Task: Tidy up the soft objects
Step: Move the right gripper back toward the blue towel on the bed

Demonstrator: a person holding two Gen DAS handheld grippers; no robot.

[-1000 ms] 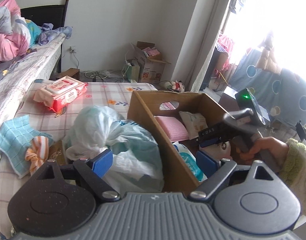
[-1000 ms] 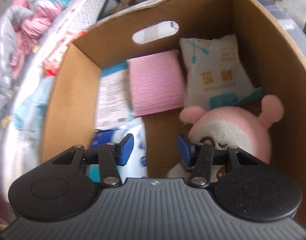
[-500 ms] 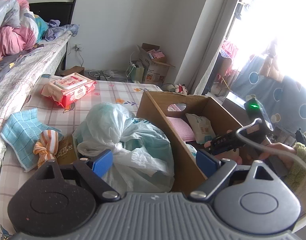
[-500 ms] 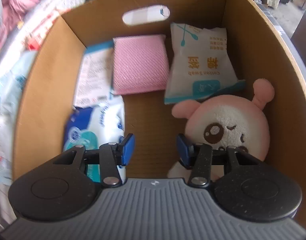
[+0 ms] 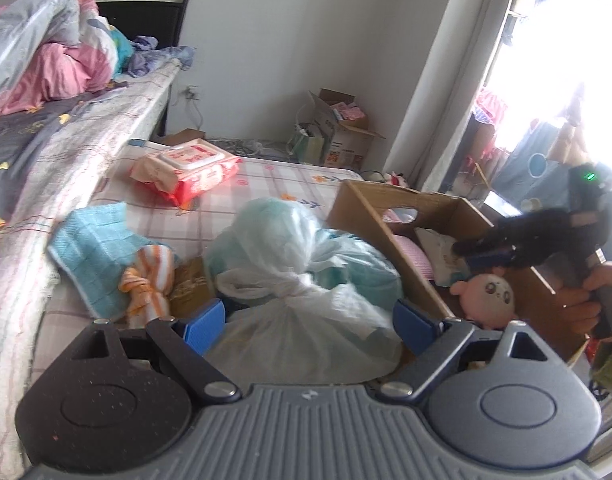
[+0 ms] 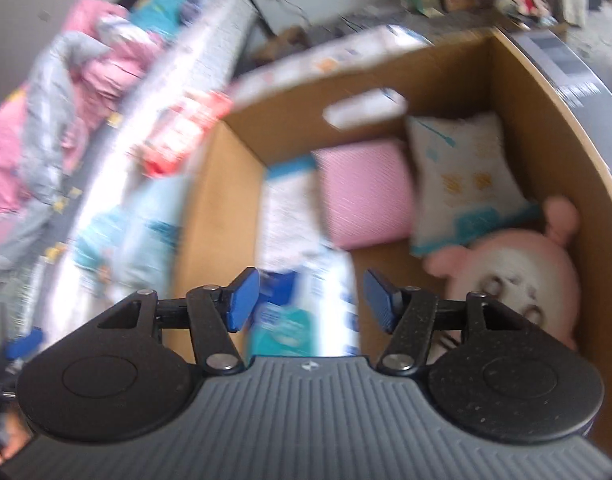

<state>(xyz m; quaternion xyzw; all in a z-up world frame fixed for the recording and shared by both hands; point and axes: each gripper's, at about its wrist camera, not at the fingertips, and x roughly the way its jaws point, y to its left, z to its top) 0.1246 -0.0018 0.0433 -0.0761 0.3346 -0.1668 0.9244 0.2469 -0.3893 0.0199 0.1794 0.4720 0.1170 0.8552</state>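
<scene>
Grab the squishy bag next
Your left hand-held gripper is wide open around the plastic bag; pinch its knot at 12 o'clock.

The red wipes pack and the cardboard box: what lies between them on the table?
In the left wrist view, bare checked tablecloth separates the red wipes pack from the cardboard box.

The desk is viewed low from the left wrist; the cardboard box is viewed closely from above — shared by both.
</scene>
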